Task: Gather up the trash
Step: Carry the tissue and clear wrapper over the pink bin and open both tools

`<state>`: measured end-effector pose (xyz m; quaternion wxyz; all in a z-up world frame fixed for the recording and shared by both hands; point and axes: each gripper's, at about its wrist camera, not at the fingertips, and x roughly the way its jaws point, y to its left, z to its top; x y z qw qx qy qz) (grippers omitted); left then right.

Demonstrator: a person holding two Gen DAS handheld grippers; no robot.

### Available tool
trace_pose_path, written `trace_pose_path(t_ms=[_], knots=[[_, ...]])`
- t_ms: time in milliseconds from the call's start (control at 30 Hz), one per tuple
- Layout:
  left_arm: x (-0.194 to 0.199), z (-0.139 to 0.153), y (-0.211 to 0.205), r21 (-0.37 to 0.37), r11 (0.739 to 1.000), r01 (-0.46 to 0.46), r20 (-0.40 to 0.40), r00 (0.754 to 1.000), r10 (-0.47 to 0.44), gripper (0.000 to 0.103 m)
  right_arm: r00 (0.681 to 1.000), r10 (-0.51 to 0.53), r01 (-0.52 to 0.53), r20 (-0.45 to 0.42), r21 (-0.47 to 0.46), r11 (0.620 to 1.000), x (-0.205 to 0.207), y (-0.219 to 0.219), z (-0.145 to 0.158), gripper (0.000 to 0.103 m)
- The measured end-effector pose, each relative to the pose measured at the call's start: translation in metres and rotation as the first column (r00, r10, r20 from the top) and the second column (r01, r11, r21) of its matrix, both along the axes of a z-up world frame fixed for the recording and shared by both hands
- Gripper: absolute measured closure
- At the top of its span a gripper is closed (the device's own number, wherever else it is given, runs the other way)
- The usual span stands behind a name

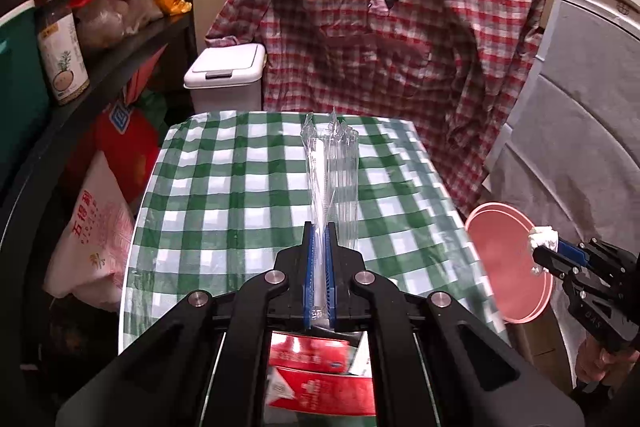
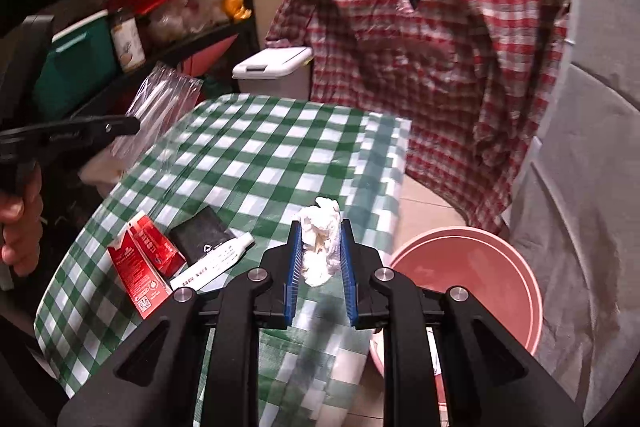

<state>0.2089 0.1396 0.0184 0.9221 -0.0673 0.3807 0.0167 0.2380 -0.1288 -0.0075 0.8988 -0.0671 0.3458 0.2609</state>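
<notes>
My left gripper (image 1: 319, 227) is shut on a clear plastic wrapper (image 1: 332, 171) with a white strip inside, held above the green checked table (image 1: 224, 195). The wrapper also shows in the right wrist view (image 2: 160, 107). My right gripper (image 2: 320, 227) is shut on a crumpled white tissue (image 2: 320, 243), held over the table's right edge beside a pink basin (image 2: 480, 267) on the floor. In the left wrist view the tissue (image 1: 543, 237) is in front of the basin (image 1: 504, 259). Red cartons (image 2: 140, 259), a black pack (image 2: 204, 235) and a white tube (image 2: 216, 265) lie on the table.
A white lidded bin (image 1: 226, 75) stands behind the table. A plaid shirt (image 1: 400, 39) hangs at the back. A dark shelf (image 1: 96, 67) with bottles and bags is at the left. A grey covered cabinet (image 2: 592, 147) is at the right.
</notes>
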Motion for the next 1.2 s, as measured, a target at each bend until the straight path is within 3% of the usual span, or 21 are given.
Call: trace_pose_path(t_ms=[467, 1200], knots=[[-0.017, 0.016, -0.049, -0.001, 0.999, 0.052, 0.057, 0.997, -0.052, 0.098, 0.993, -0.104, 0.102, 0.050, 0.046, 0.994, -0.004, -0.042, 0.019, 0.084], [0.007, 0.010, -0.111, -0.004, 0.988, 0.154, 0.101, 0.983, -0.153, 0.098, 0.973, -0.225, 0.222, 0.050, 0.051, 0.974, 0.010, -0.095, 0.016, 0.084]])
